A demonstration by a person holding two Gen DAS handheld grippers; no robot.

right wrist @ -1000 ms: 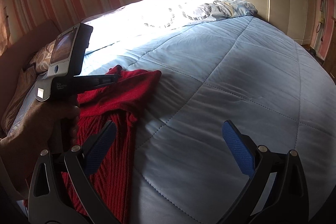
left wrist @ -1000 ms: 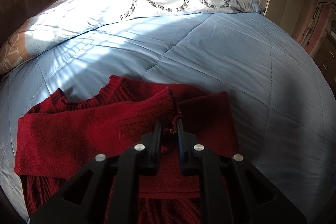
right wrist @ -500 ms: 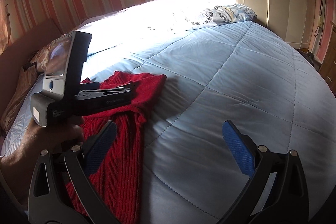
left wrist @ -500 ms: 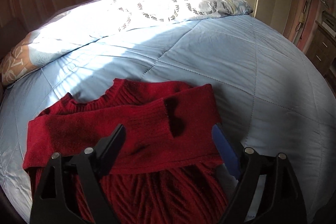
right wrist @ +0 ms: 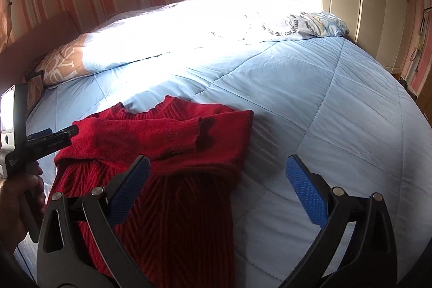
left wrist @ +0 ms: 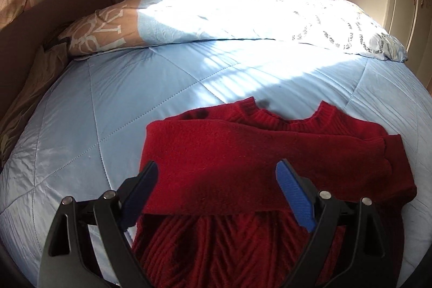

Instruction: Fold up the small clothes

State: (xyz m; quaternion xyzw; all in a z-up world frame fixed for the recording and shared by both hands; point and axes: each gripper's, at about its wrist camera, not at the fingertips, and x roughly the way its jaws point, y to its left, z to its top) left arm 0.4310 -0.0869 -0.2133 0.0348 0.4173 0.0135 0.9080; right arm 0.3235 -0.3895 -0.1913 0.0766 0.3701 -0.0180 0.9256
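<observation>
The red sweater [left wrist: 270, 166] lies on the blue quilt [left wrist: 108, 126], sleeves folded across. The left gripper [left wrist: 216, 180] and right gripper [right wrist: 216, 180] gape wide, empty. Only the right view shows the person's hand [right wrist: 16, 196].

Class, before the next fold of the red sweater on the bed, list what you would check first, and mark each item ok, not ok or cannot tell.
1. Left tongs empty and open: ok, they have just opened, nothing is pinched.
2. Right tongs empty and open: ok.
3. Both sleeves laid across the chest of the red sweater: ok, one overlaps the other.
4. Sleeve cuff flat: not ok, its edge curls up a little.
5. Hem reachable for the next fold: cannot tell, it lies below the frame edge.
6. Free blue quilt beside the sweater: ok.
</observation>
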